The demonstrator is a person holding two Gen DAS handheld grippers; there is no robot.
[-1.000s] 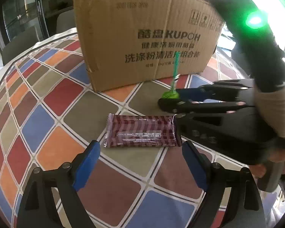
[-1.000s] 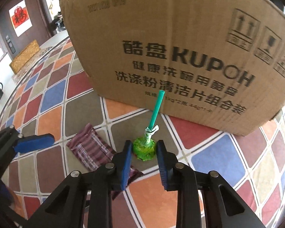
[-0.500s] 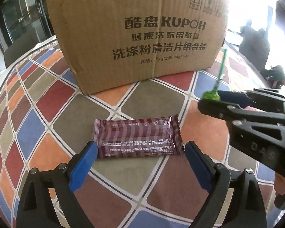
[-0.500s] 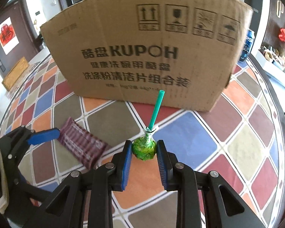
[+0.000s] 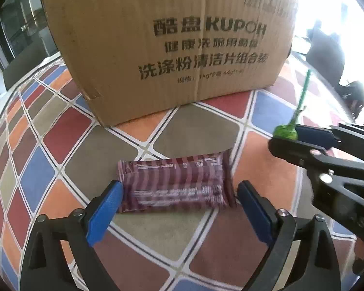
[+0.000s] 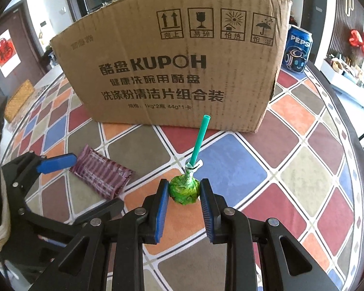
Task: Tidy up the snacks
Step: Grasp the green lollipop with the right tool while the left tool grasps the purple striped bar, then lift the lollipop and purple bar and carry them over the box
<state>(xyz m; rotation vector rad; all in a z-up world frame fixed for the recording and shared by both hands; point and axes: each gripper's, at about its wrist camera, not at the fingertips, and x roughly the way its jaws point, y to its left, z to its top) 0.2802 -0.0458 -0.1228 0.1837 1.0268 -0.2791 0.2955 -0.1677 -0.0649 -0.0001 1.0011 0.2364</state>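
Green-wrapped lollipop (image 6: 184,192), teal stick tilted up toward the cardboard box (image 6: 182,72), clamped at its head between the 2 blue pads of the right gripper (image 6: 184,195); the jaws are closed on it, and it appears held above the tablecloth. In the left wrist view the same lollipop (image 5: 285,133) sits at the tip of the right gripper (image 5: 287,137), to the right of the snack bar. Maroon striped snack bar (image 5: 176,185) lying flat on the checked tablecloth (image 5: 48,150), in front of the cardboard box (image 5: 172,48). Left gripper (image 5: 178,201) with jaws spread wide, 1 blue pad at each end of the bar; contact cannot be told. Pepsi can (image 6: 298,49) standing just beside the box's right rear corner.
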